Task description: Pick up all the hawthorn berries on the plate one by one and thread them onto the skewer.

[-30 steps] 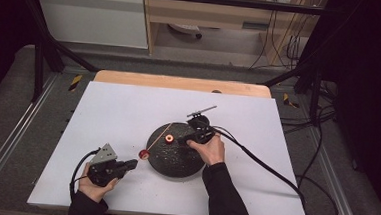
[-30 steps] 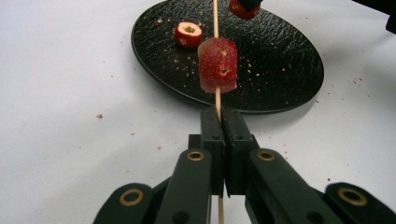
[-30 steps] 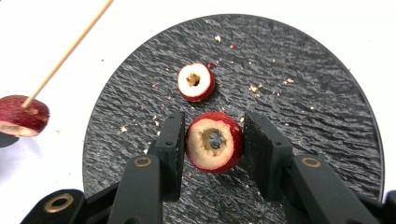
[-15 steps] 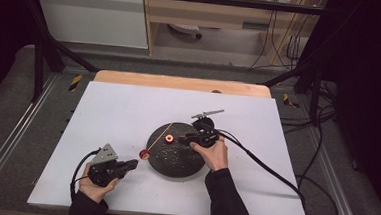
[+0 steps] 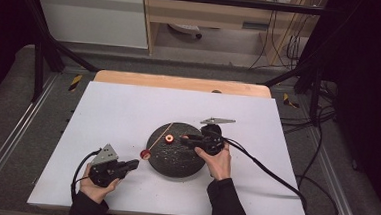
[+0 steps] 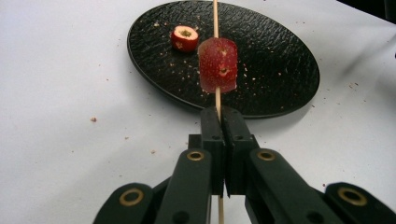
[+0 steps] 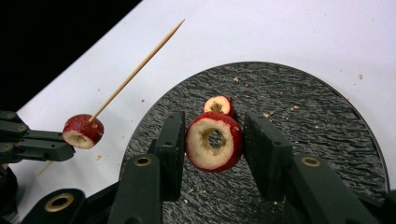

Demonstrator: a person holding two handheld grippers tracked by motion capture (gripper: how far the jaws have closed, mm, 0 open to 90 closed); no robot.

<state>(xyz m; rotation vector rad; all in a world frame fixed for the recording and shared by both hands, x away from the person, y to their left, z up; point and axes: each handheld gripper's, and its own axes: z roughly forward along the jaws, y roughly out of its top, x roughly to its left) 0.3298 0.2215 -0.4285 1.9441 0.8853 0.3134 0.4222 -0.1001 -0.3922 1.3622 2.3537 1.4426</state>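
The left gripper (image 6: pixel 219 121) is clenched on a thin wooden skewer (image 6: pixel 215 18), its two black jaws pressed flat together around the stick; a red fruit slice (image 6: pixel 218 64) with a cored hole is threaded on the skewer just beyond the jaw tips, over the near rim of the black plate (image 6: pixel 280 65); from above, the same gripper (image 5: pixel 134 163) sits at the front left of the white tabletop (image 5: pixel 118 108), with the skewer running up and to the right across the plate edge.

The right gripper (image 7: pixel 212 140) is grasping a second, larger cored slice (image 7: pixel 214 141), red-skinned with pale flesh and a round hole through the middle; both jaws appear to touch its sides, though the contact on the left pad is hard to make out; this slice hangs above the textured plate, hole facing the camera.

A third, smaller piece (image 7: pixel 218 105) lies on the plate just behind the held slice; crumbs are scattered over the plate and the tabletop; in the high view the right gripper (image 5: pixel 186 139) points left across the plate, near the skewer's tip.
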